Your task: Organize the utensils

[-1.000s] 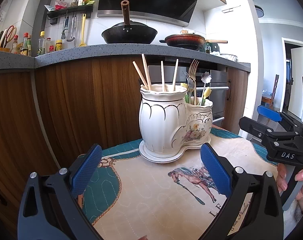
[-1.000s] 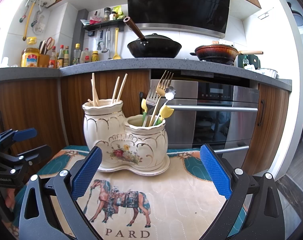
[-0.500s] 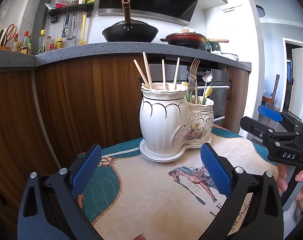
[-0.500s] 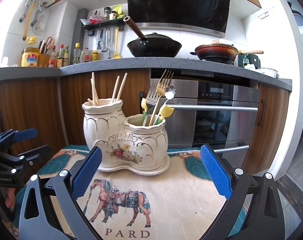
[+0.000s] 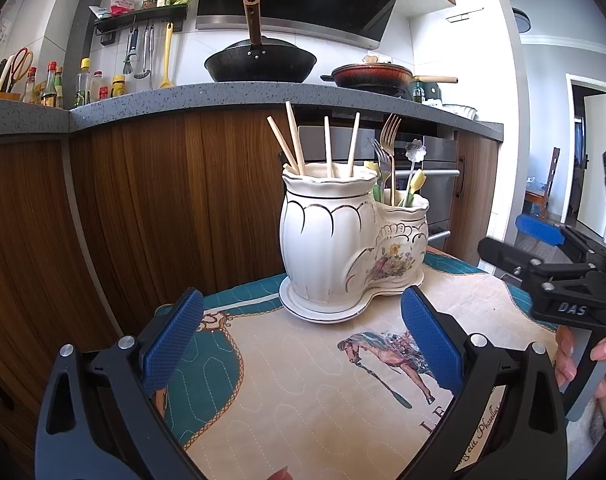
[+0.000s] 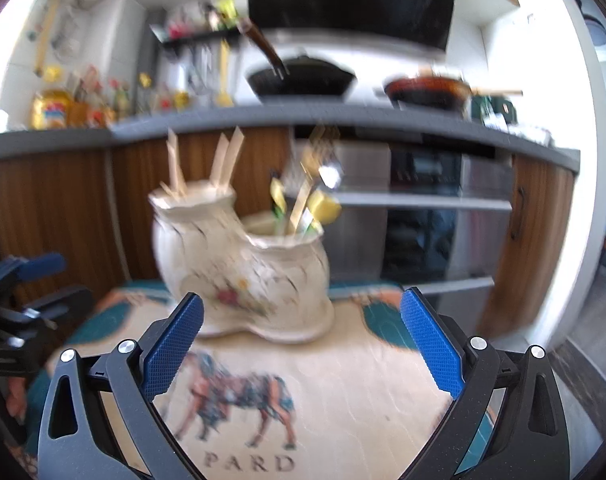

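A white ceramic double holder stands on a patterned cloth. Its tall pot holds several wooden chopsticks. Its low pot holds forks and spoons with yellow tulip handles. My left gripper is open and empty, a short way in front of the holder. My right gripper is open and empty in front of the holder, which is blurred in the right wrist view. The right gripper also shows at the right of the left wrist view.
A wooden cabinet front and an oven rise behind the table. A grey countertop above carries a black wok, a red pan and bottles.
The right wrist view has gone blurred and the holder now looks tilted and nearer: the right gripper is moving. The left gripper has shifted slightly. Both stay open.
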`<state>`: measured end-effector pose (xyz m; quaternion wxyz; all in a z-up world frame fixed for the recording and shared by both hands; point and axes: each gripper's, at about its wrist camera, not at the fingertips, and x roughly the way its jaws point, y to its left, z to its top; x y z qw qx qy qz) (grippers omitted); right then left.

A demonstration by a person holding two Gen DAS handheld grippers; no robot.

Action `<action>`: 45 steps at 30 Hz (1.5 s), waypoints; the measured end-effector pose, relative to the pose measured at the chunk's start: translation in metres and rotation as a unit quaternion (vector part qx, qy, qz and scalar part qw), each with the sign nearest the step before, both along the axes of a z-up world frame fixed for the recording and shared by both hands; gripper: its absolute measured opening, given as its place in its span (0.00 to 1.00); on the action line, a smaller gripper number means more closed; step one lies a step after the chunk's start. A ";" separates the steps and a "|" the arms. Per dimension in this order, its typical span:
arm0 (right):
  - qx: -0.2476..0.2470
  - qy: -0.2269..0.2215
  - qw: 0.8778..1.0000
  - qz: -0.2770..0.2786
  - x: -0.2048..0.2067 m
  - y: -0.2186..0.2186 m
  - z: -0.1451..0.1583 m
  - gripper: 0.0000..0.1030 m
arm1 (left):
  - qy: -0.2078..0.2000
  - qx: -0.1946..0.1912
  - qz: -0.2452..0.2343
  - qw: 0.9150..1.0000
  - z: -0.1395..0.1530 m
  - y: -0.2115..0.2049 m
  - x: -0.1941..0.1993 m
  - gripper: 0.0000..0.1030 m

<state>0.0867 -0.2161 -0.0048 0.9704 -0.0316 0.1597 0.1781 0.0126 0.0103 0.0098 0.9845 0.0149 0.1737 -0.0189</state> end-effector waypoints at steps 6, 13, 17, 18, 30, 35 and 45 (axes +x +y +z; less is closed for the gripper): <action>-0.067 0.203 0.976 -0.032 0.064 -0.003 -0.042 0.95 | 0.010 0.006 0.009 1.000 -0.002 -0.002 0.004 0.95; -0.090 0.283 0.954 -0.033 0.101 -0.004 -0.066 0.95 | 0.044 0.018 0.016 0.999 -0.006 -0.004 0.014 0.95; -0.087 0.287 0.953 -0.035 0.102 -0.006 -0.069 0.95 | 0.046 0.011 0.004 0.999 -0.007 -0.002 0.013 0.95; -0.087 0.286 0.953 -0.036 0.099 -0.007 -0.070 0.95 | 0.045 0.009 0.001 0.999 -0.007 -0.001 0.013 0.95; -0.086 0.290 0.953 -0.036 0.103 -0.002 -0.064 0.96 | 0.067 -0.022 -0.009 0.997 -0.010 0.008 0.020 0.95; -0.086 0.290 0.952 -0.036 0.102 -0.003 -0.064 0.96 | 0.059 -0.030 -0.006 0.998 -0.009 0.010 0.018 0.95; -0.086 0.290 0.952 -0.036 0.103 -0.002 -0.064 0.96 | 0.074 -0.057 -0.020 0.995 -0.012 0.018 0.024 0.95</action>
